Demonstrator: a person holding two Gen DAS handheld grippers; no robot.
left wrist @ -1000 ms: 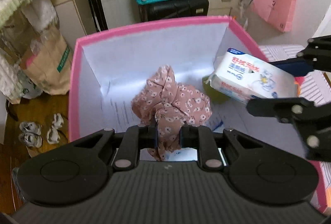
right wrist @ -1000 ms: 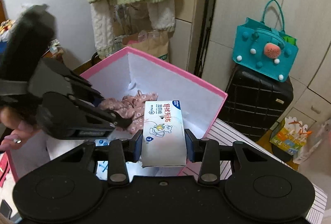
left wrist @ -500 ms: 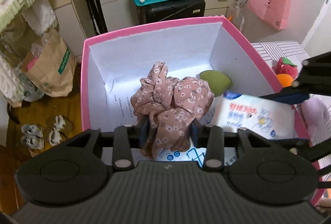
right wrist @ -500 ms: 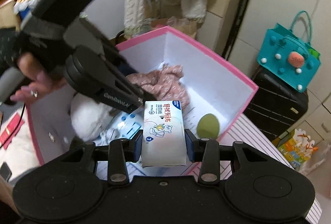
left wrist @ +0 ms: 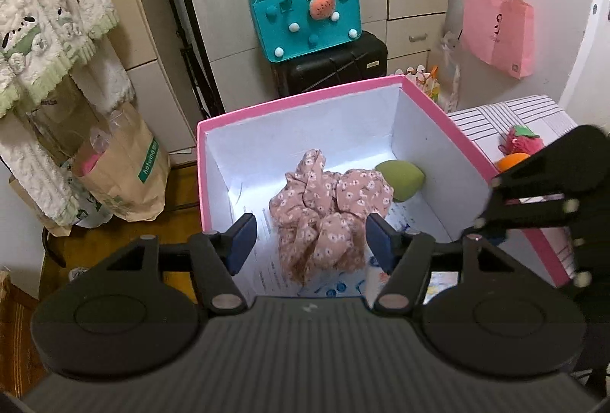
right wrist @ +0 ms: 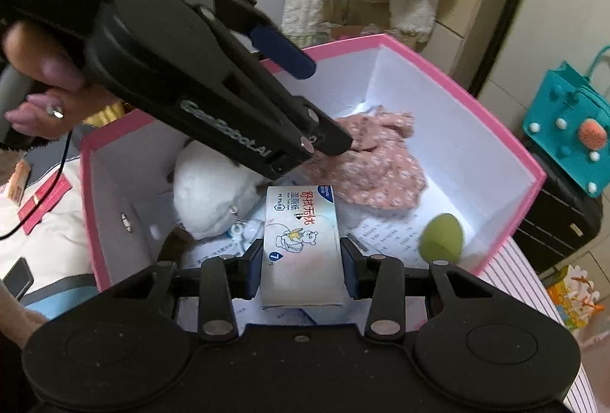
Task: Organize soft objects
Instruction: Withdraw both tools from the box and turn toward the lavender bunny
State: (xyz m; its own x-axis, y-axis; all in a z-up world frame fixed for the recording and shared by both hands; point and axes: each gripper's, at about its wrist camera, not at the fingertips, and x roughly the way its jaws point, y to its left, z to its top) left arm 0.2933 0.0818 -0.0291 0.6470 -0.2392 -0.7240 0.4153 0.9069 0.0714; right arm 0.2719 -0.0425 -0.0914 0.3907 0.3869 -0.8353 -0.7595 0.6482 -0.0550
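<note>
A pink box (left wrist: 297,98) with a white inside holds a pink floral cloth (left wrist: 328,207), a green egg-shaped sponge (left wrist: 402,179) and a white plush toy (right wrist: 213,195). My left gripper (left wrist: 310,245) is open above the box, the cloth lying loose below between its blue pads. It also shows in the right wrist view (right wrist: 297,100). My right gripper (right wrist: 301,266) is shut on a white tissue pack (right wrist: 299,241) and holds it low inside the box (right wrist: 495,130), beside the plush toy. The cloth (right wrist: 377,161) and sponge (right wrist: 442,237) lie beyond it.
A striped surface (left wrist: 511,119) to the right of the box carries a red plush and an orange object (left wrist: 512,161). Behind the box stand a black suitcase (left wrist: 331,69) with a teal bag (left wrist: 305,20), a paper bag (left wrist: 126,169), and hanging clothes.
My left gripper has opened and let the floral cloth drop into the box, then pulled back up. My right gripper has carried the tissue pack down into the box.
</note>
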